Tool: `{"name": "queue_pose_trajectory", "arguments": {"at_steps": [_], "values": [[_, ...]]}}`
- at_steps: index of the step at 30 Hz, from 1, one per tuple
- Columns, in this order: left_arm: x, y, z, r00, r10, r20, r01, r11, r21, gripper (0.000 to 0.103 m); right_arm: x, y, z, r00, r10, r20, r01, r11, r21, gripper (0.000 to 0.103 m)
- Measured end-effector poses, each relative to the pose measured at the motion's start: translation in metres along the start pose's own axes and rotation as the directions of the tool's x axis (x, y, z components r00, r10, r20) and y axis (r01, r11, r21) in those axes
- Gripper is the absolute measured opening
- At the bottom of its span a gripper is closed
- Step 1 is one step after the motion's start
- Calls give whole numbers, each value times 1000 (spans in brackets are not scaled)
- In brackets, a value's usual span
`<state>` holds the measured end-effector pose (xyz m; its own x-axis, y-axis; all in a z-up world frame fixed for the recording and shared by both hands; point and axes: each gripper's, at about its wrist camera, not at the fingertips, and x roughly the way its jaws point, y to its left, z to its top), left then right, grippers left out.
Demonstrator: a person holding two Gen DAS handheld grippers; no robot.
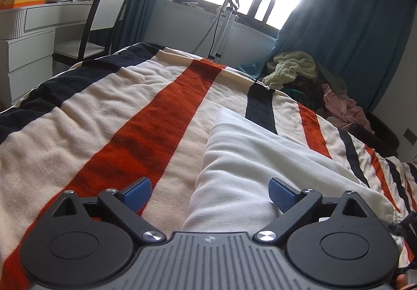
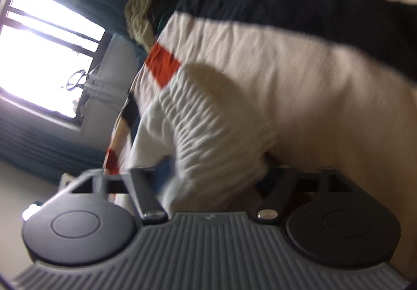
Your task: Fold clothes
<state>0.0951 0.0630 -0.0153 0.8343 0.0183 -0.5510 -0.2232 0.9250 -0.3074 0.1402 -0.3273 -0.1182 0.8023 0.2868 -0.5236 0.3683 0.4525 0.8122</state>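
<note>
Garment (image 1: 242,159) lengthwise along stripes, left tongs (image 1: 211,193) spread

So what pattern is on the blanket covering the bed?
Broad stripes: the cream fleece blanket carries orange-red and dark navy bands, clearest in the left wrist view.

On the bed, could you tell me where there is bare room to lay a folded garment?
The striped blanket lies bare left of the white garment, out to the dark stripe by the dresser. The far right corner is crowded with piled clothes.
</note>
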Motion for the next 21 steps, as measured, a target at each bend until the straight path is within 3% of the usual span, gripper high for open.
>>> {"name": "queue_pose_trajectory", "arguments": {"at_steps": [2,5,8,12,15,18,20,21], "values": [[1,1,0,1000,2,-4,-2,1000,-8,98,9,-1,-4,998,-10,-60,11,1000,11,89],[2,2,-1,1000,7,-8,-7,1000,-16,98,17,3,-11,998,-29,-64,26,999,-46,91],[2,3,0,1000,7,-10,-7,1000,-23,98,21,6,-14,997,-12,-79,7,998,-65,101],[1,2,-1,1000,0,-9,0,1000,-20,98,16,18,-21,992,87,-92,-97,989,-109,102],[0,1,-2,1000,-21,-15,21,1000,-22,98,5,18,-21,976,208,-64,-213,974,-82,102],[2,5,-1,998,-56,-35,54,997,-60,98,11,20,-20,982,172,-83,-181,977,-111,101],[6,9,-1,994,-100,-47,94,989,-111,98,17,18,-22,989,112,-98,-124,985,-124,87],[11,12,-1,990,-129,-63,119,982,-144,98,19,16,-23,993,54,-103,-68,988,-135,68]]}}
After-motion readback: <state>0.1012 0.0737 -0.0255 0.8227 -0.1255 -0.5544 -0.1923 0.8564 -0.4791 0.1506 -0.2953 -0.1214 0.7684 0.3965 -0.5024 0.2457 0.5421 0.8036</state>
